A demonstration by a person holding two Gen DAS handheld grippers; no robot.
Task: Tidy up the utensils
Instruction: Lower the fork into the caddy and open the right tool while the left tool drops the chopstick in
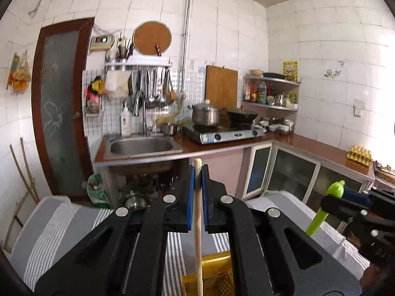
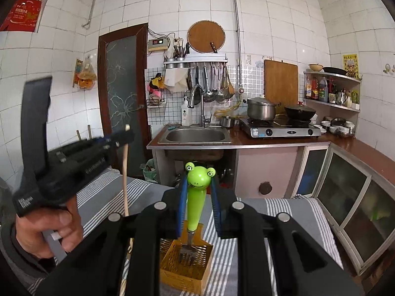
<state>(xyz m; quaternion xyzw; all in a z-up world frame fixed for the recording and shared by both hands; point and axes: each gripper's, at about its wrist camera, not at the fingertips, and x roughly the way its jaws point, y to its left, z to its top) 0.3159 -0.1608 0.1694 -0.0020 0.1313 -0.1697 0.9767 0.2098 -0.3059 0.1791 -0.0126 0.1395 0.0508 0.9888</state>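
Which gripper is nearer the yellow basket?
Right. The right gripper dangles its frog-handled fork right over the yellow basket; the left gripper holds its chopstick off beside it.

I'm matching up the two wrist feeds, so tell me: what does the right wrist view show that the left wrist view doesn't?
Only the right wrist view shows the fork's tines hanging over the yellow basket, the frog face on its green handle, and the person's hand squeezing the left gripper.

Only the left wrist view shows the egg carton on the counter.

Both show the wooden stick clamped in the left gripper, the right gripper shut on the green handle, the striped cloth, sink and stove.
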